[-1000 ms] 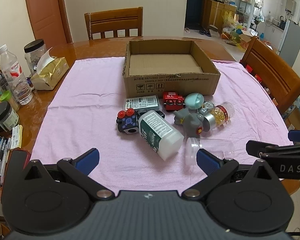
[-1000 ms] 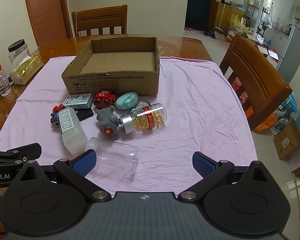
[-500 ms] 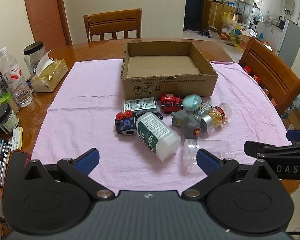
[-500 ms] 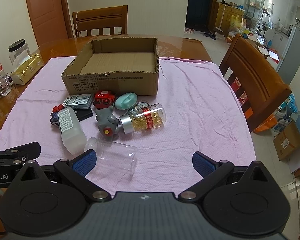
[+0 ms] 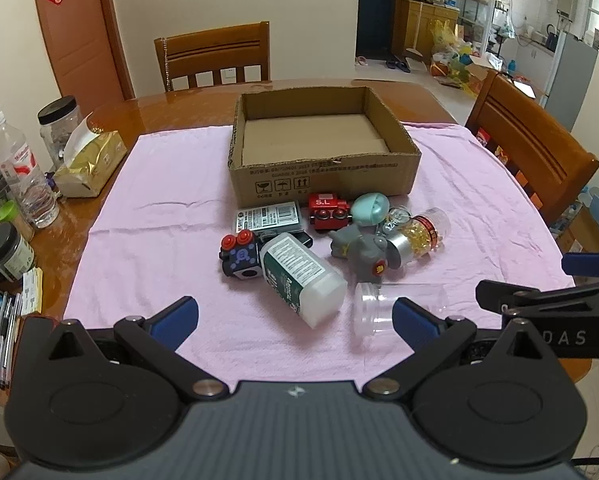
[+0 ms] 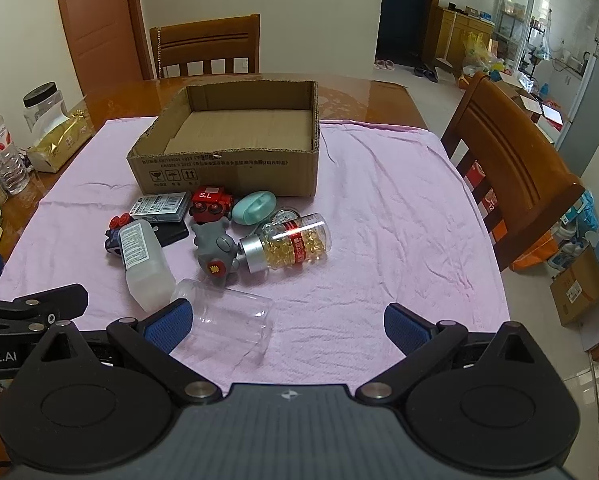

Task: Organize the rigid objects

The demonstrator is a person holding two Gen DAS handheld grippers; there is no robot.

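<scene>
An open cardboard box (image 5: 323, 184) (image 6: 227, 172) stands empty on the pink cloth. In front of it lie a white bottle (image 5: 301, 278) (image 6: 143, 262), a clear jar (image 5: 379, 312) (image 6: 227, 314), a capsule bottle (image 5: 417, 236) (image 6: 291, 246), a grey toy (image 5: 363, 252) (image 6: 215, 250), a red toy train (image 5: 327, 210) (image 6: 211, 202), a teal case (image 5: 369, 208) (image 6: 255, 208), a blue cube toy (image 5: 241, 254) and a card pack (image 5: 267, 216) (image 6: 161, 206). My left gripper (image 5: 295, 320) and right gripper (image 6: 287, 322) are open and empty, near the cloth's front edge.
Jars, a water bottle (image 5: 19, 172), pens and a tissue box (image 5: 89, 164) crowd the table's left edge. Wooden chairs stand behind the table (image 5: 215, 58) and on the right (image 5: 531, 152). The right gripper's side shows in the left wrist view (image 5: 555, 308).
Both grippers have drawn back and risen slightly; the objects look a little smaller and farther. Nothing on the cloth has moved.
</scene>
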